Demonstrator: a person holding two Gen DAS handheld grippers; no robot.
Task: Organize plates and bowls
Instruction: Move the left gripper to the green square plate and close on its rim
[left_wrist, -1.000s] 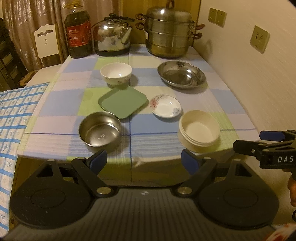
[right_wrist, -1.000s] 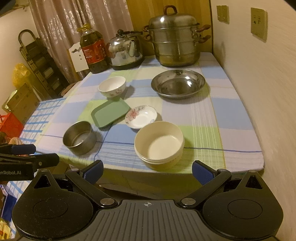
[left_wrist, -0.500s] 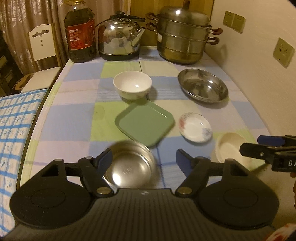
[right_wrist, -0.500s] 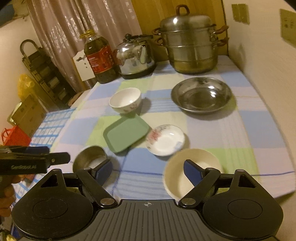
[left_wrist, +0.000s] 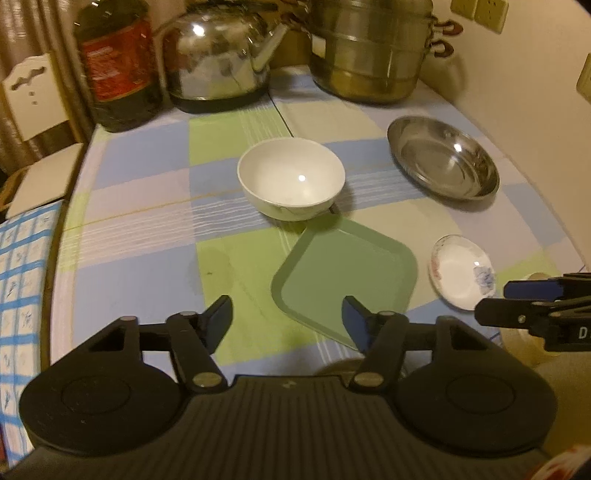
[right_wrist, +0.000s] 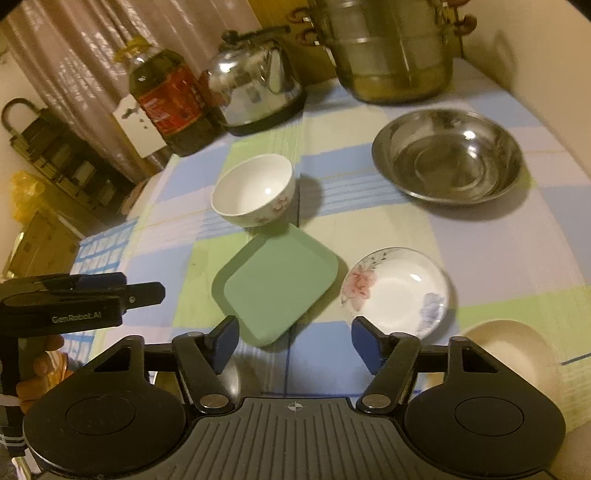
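Green square plate (right_wrist: 277, 284) mid-tablecloth (left_wrist: 140, 266), touching white bowl (left_wrist: 291, 178), beside floral saucer (right_wrist: 397, 291). Left gripper (left_wrist: 287, 319) and right gripper (right_wrist: 293, 341): jaws closing, pinching nothing, hovering over plate's near edge.

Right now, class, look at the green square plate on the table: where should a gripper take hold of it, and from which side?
Grip the green square plate by its raised rim at the near corner, coming from the front edge of the table. It lies flat, so only the thin rim offers purchase, and the white bowl crowds its far corner.
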